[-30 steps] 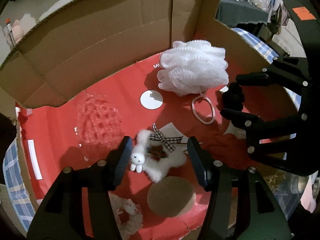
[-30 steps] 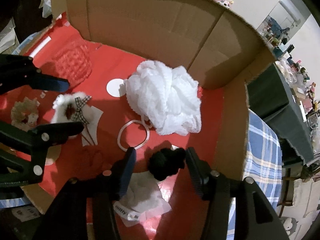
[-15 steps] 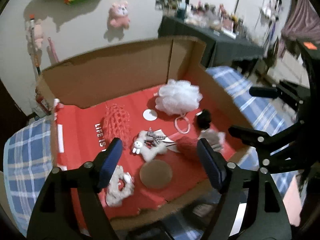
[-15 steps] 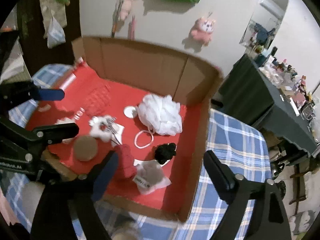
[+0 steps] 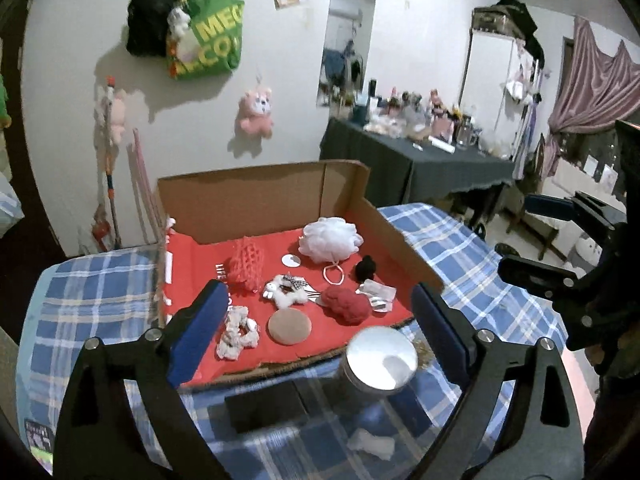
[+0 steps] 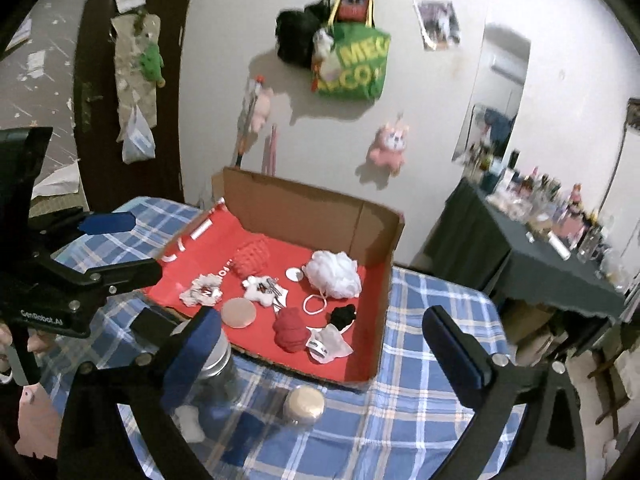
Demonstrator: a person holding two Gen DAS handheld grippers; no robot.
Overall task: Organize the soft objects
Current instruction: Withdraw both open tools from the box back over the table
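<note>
1. Centrally placed: cardboard box (image 5: 256,200) with red lining, low walls at back and right, front flap laid flat on the blue checked cloth (image 5: 92,304).
2. Inside, toward the back: white mesh bath puff (image 5: 330,238) with its cord loop trailing forward; red netted pouch (image 5: 248,262) to its left; small white round sticker (image 5: 291,261) between them.
3. Mid-floor: fluffy white star-shaped plush (image 5: 286,292) with a checked bow; black fuzzy ball (image 5: 365,269) near the right wall.
4. Nearer the front edge: red knitted lump (image 5: 346,305), crumpled clear packet (image 5: 376,296) just beside it, flat tan round pad (image 5: 289,326), cream frilly scrunchie (image 5: 236,332) at the left.
5. Outside the box, on the cloth just in front: glass jar with a silver metal lid (image 5: 380,356), a black block (image 5: 266,406), a second small jar with a tan lid (image 6: 304,400), a white scrap (image 5: 370,442).
6. Left gripper (image 5: 318,332): jaws wide and opening, blue pads apart, nothing gripped; box contents and jar lid seen through the gap.
7. Right gripper (image 6: 320,350): jaws wide and opening, nothing between the pads.
8. Behind: pale wall hung with a pink plush (image 5: 256,114) and a green bag (image 5: 208,36); dark-clothed table (image 5: 420,160) crowded with bottles to the right.
</note>
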